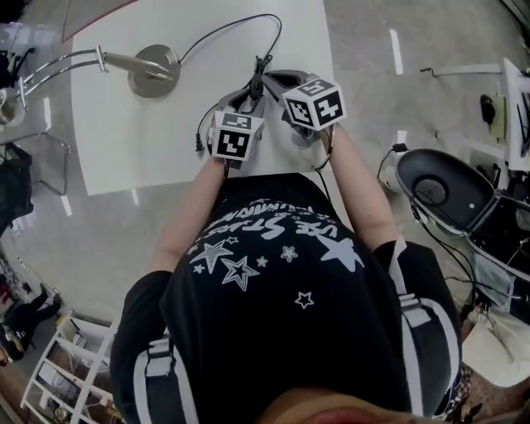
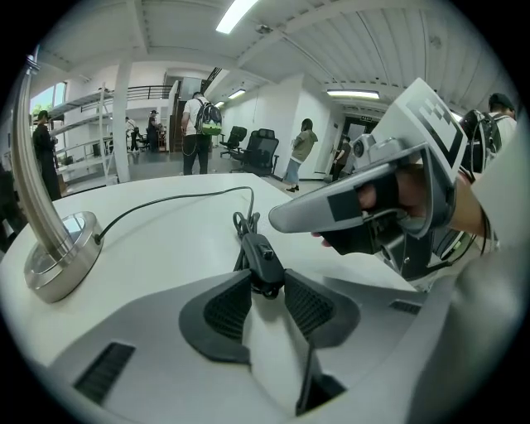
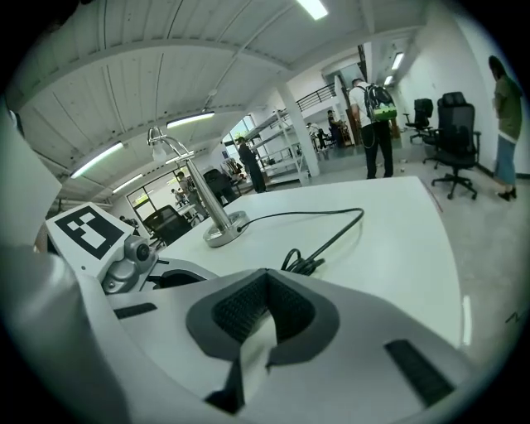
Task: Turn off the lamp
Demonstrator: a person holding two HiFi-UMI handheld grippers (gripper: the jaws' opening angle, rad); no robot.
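The white surface (image 1: 166,141) carries a desk lamp (image 1: 153,70) at its far left, with the round metal base standing flat and the curved neck reaching out past the edge. Its head is too small and washed out here to tell whether the bulb is lit. A black cord (image 1: 240,21) leaves the base, loops across the surface and comes back toward the person.

The left gripper (image 2: 265,288) points down at the near end of that loop. Its jaws stand fairly wide and pinch the inline switch (image 2: 264,266) by its sides, steadying it on the surface. The right gripper (image 3: 264,277) has its jaws closed together with nothing between them. In the left gripper view its blunt tip hangs just beside and above the switch, not touching it.

The step in hand looks like lining up the press, with the switch braced and the pressing tip close. The next move calls for bringing that closed tip down onto the small rocker (image 2: 267,252) on top of the switch. The push should be short and firm while the left jaws keep the body from sliding or rolling.
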